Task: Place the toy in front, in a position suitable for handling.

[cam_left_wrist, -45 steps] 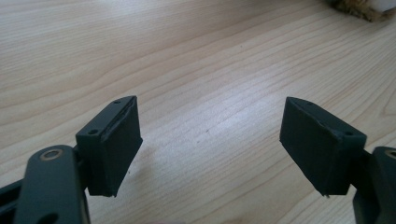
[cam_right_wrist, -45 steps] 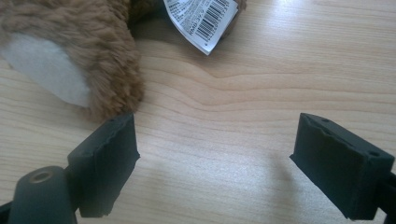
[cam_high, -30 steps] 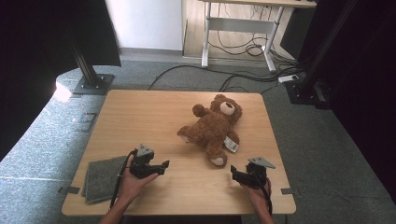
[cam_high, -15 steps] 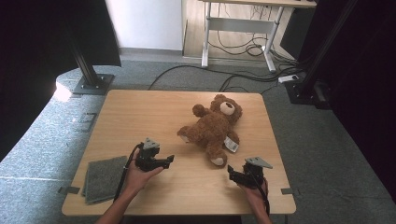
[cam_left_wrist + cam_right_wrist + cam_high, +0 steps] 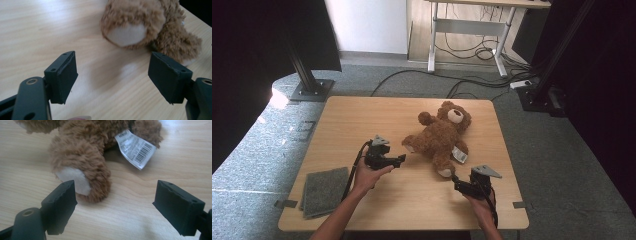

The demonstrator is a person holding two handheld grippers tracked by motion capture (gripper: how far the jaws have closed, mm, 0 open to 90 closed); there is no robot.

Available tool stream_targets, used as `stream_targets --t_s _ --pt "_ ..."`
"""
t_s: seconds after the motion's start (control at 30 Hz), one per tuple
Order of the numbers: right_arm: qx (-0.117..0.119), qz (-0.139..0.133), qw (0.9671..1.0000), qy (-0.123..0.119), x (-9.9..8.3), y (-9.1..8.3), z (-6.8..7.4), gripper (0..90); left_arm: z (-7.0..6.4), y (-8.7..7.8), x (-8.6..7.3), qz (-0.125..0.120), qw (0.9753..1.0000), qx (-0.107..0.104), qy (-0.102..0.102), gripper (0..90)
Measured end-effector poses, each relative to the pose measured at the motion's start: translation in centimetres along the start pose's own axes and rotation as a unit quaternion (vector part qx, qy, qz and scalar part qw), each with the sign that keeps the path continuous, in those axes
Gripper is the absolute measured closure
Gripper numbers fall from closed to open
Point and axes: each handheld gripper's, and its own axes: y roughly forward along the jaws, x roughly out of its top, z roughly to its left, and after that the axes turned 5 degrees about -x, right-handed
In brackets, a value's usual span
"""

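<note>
Teddy bear [image 5: 443, 138] lies on its back on the far right part of the bench [image 5: 362, 117], head toward the far edge; left tool [image 5: 400, 160] sits just short of one pale-soled foot [image 5: 126, 35], jaws wide apart, holding nothing; right tool [image 5: 455, 183] sits near the other foot [image 5: 75, 180], jaws equally spread, empty; grey cloth [image 5: 324, 190] lies at the near left corner.

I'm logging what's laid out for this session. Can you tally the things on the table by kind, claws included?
Teddy bear: 1
Grey cloth pad: 1
Hand-held claws: 2, the left claw and the right claw, both open
Total: 4
</note>
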Motion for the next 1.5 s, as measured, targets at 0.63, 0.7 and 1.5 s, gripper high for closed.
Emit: stream_targets --t_s 0.63,0.7,1.5 --pt "0.017 0.008 0.9996 -0.019 2.4 2.3 1.9 16.9 0.0 4.5 3.5 0.035 0.9989 -0.023 0.021 24.3" --pt "0.019 0.011 0.9995 -0.023 2.6 2.9 2.2 16.9 -0.1 4.7 3.4 0.041 0.9983 -0.033 0.023 30.7" --pt "0.032 0.03 0.9987 -0.028 2.9 4.3 2.6 37.0 -1.2 4.1 0.1 0.068 0.992 -0.106 0.013 71.1"
